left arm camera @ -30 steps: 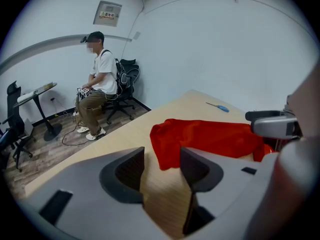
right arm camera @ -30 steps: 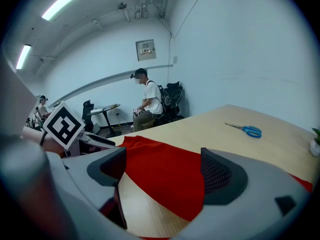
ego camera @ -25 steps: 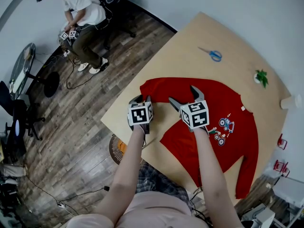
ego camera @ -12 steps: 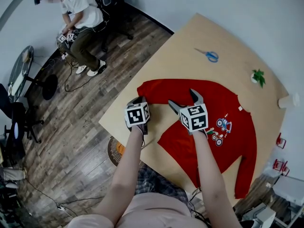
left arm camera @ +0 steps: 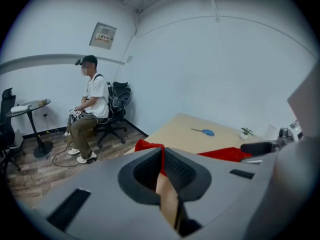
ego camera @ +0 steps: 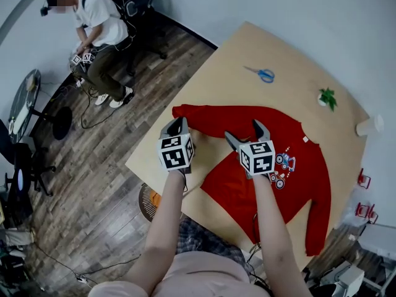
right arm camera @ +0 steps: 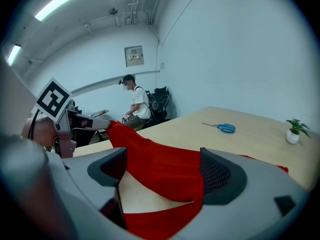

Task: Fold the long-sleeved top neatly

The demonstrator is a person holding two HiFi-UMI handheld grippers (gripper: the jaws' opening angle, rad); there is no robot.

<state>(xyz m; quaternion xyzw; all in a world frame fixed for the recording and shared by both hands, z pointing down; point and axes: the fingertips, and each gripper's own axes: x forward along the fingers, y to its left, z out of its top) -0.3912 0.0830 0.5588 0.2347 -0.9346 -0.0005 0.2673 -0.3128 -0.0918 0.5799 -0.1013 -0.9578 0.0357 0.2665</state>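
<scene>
A red long-sleeved top with a small printed picture lies spread on the wooden table. Its left sleeve stretches toward the table's left edge. My left gripper is shut on the end of that sleeve and holds it off the table; in the left gripper view, red cloth is pinched between the closed jaws. My right gripper stands open over the sleeve near the shoulder. In the right gripper view the sleeve passes between the wide jaws with neither pad pressing on it.
Blue scissors, a small potted plant and a paper cup sit on the far side of the table. A person sits on a chair beyond the table's left edge. The floor is wood.
My left gripper has closed on the sleeve end and risen, lifting the cloth off the table. The right gripper shifted slightly over the sleeve and stayed open.
</scene>
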